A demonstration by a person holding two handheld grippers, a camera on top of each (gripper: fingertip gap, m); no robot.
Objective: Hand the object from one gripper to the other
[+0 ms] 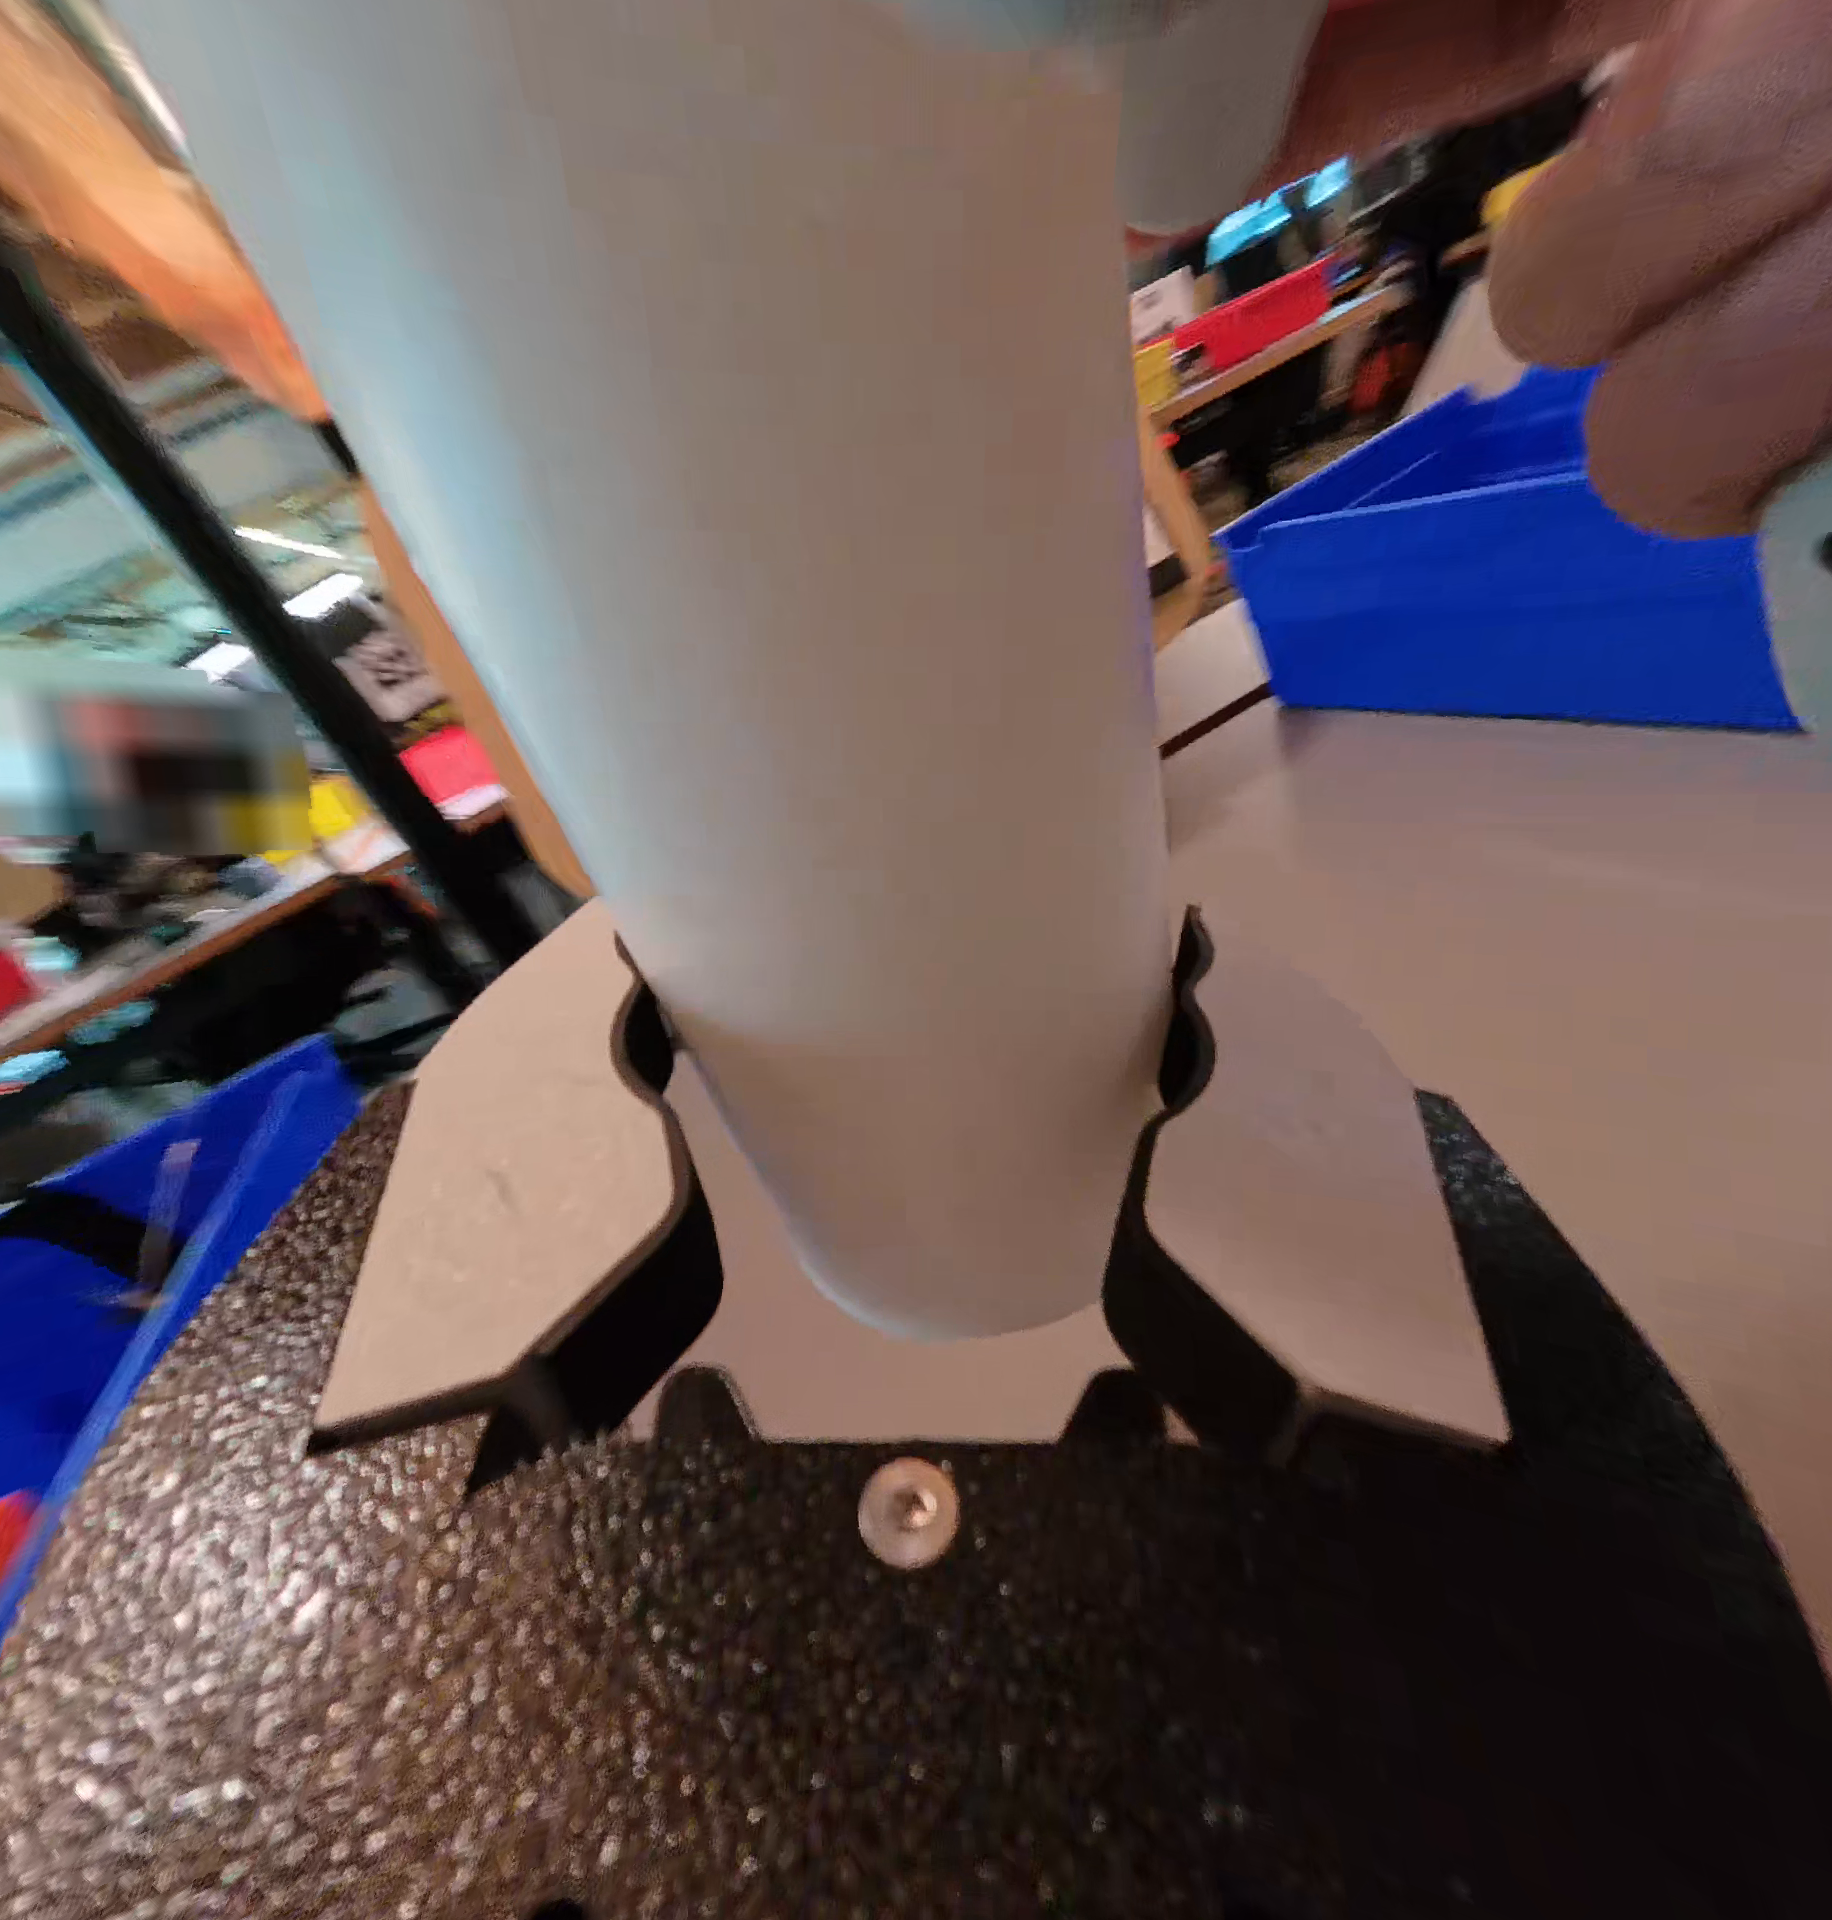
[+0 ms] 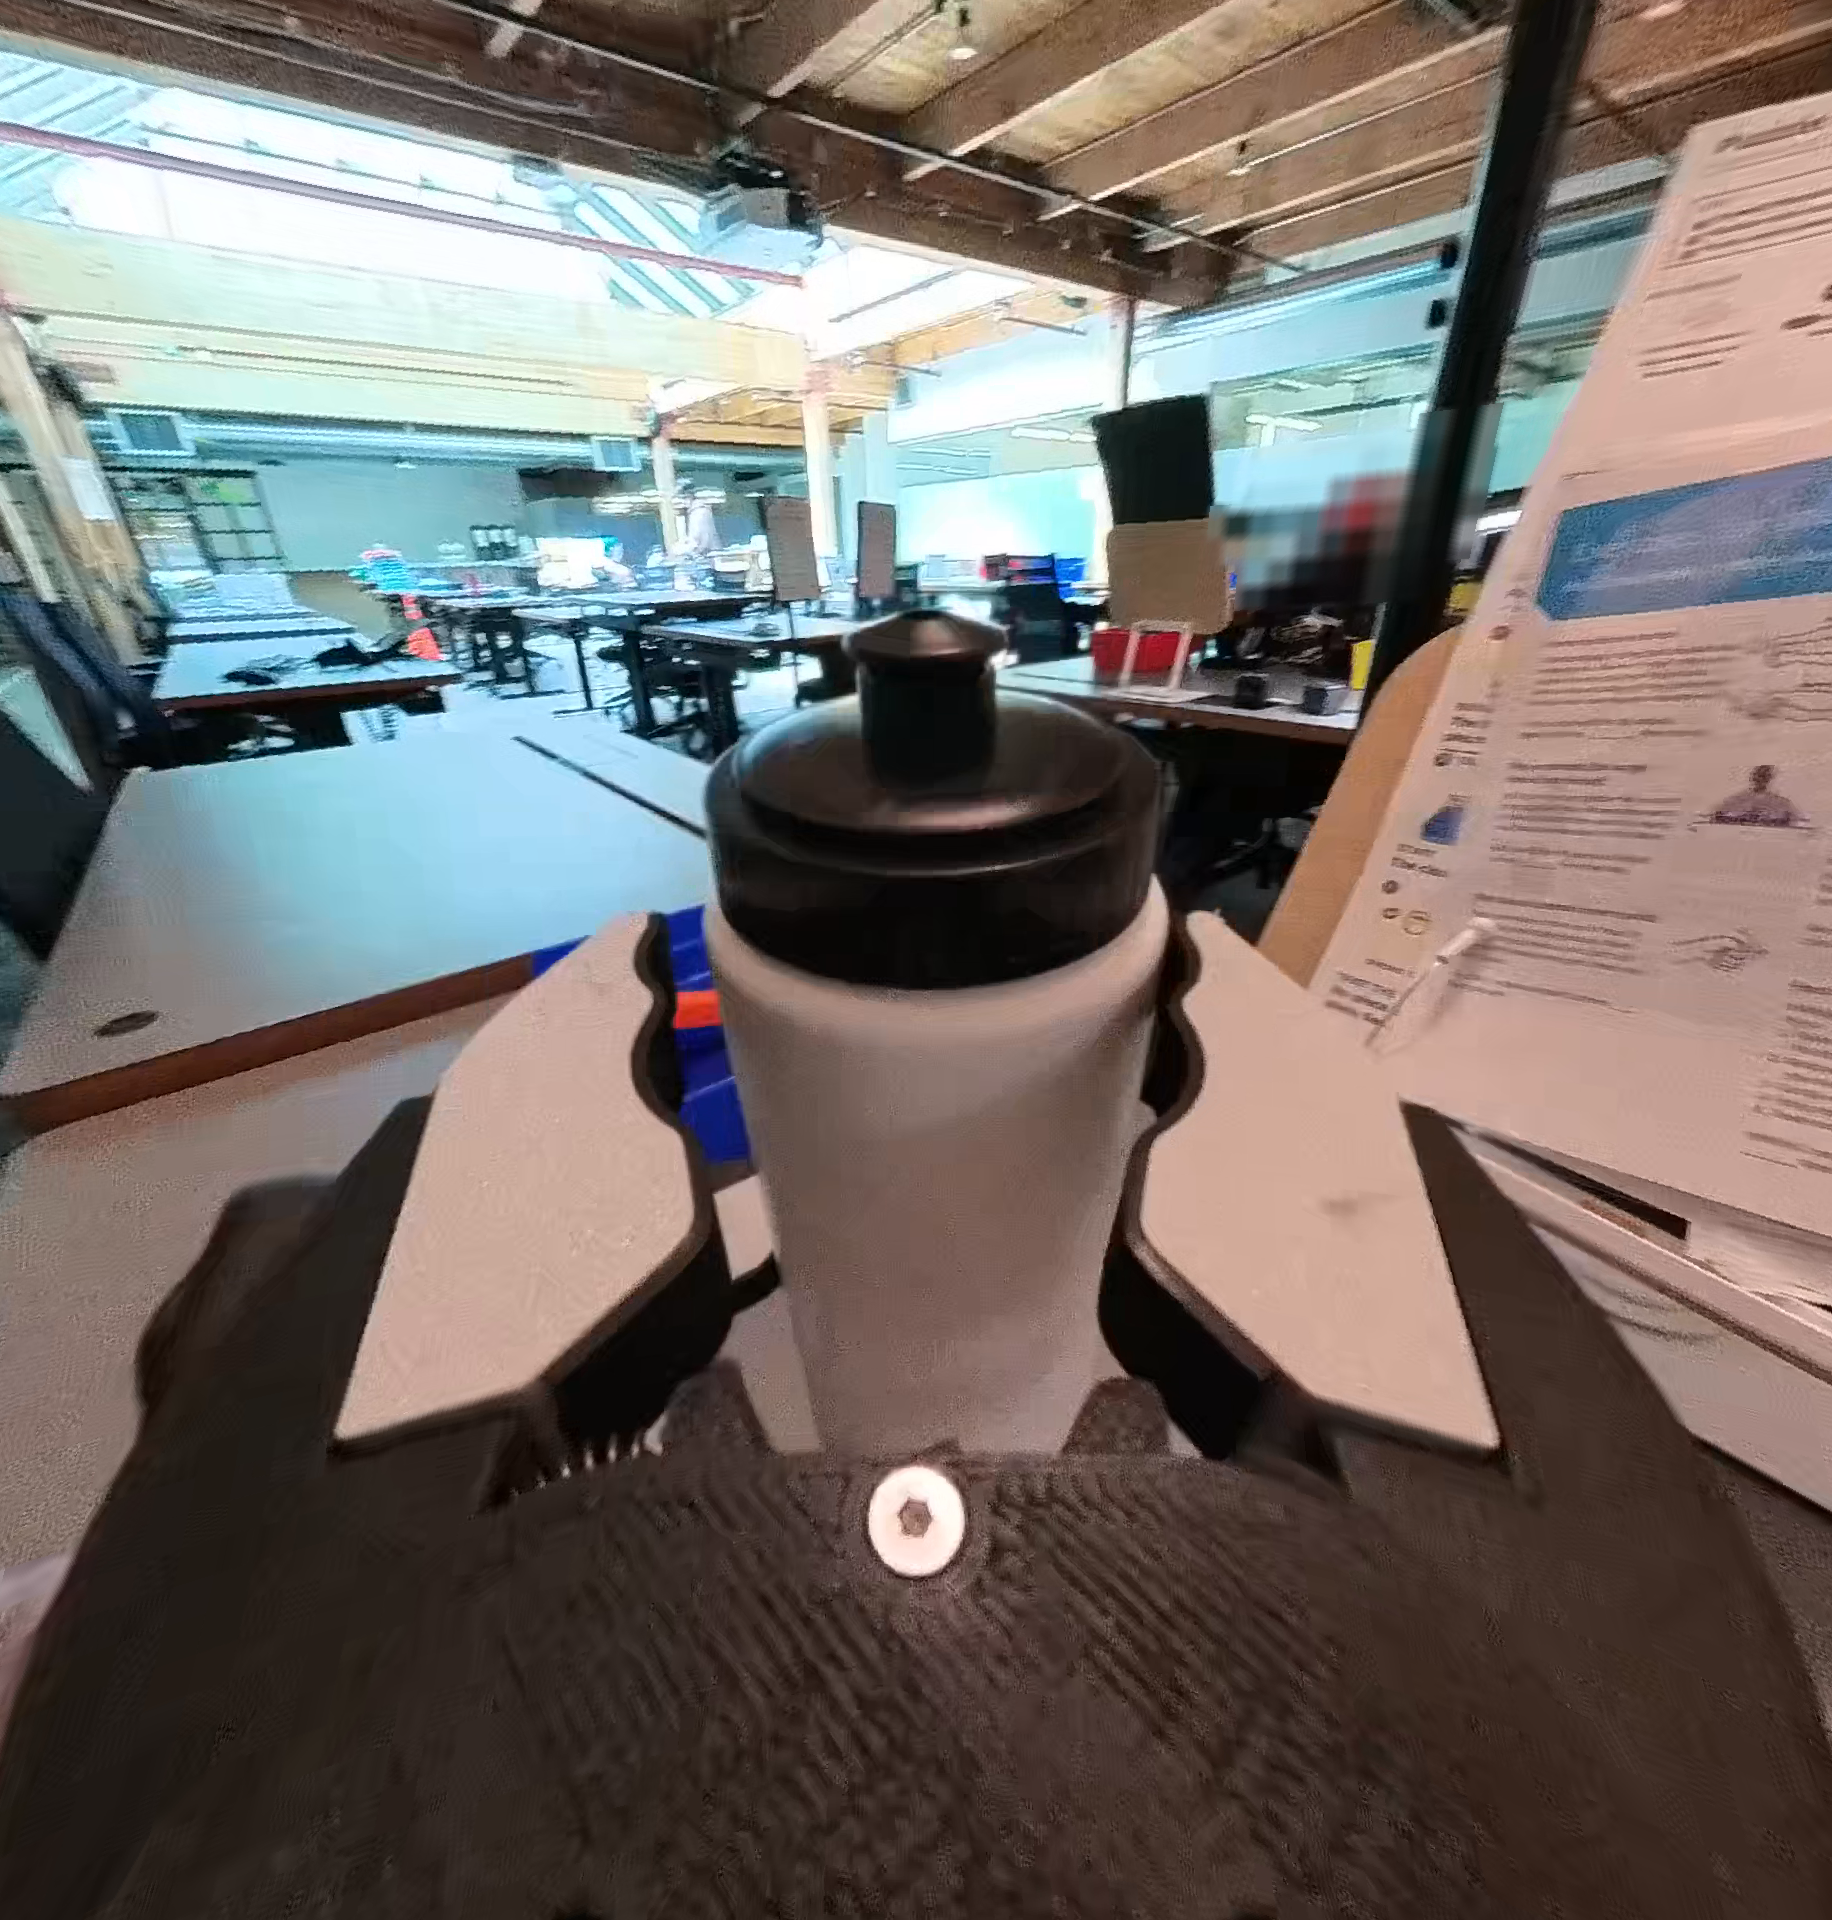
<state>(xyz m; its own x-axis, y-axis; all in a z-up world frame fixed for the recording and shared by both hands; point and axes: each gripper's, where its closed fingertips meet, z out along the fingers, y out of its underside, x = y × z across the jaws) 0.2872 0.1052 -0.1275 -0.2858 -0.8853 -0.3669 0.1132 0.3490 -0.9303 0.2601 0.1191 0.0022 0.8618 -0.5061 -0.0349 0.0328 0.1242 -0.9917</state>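
A white bottle (image 2: pixel 933 1143) with a black sports cap (image 2: pixel 927 831) stands upright between both grippers. My right gripper (image 2: pixel 912 987) is shut on its upper body just under the cap; a thin sliver of blue shows beside its left finger. In the left wrist view the bottle's plain white body (image 1: pixel 787 520) rises from my left gripper (image 1: pixel 907 987), which is shut on it near the rounded bottom end. The bottom hangs a little above the grey table (image 1: pixel 1514 883). A person's hand (image 1: pixel 1722 260) on the other gripper shows at the upper right.
One blue bin (image 1: pixel 1494 603) sits on the table at the right, another blue bin (image 1: pixel 112 1299) at the lower left. A black pole (image 1: pixel 216 582) runs behind. In the right wrist view a printed sheet on a stand (image 2: pixel 1670 779) is close on the right. The gap from one gripper's tips to the other's is roughly 12 centimetres.
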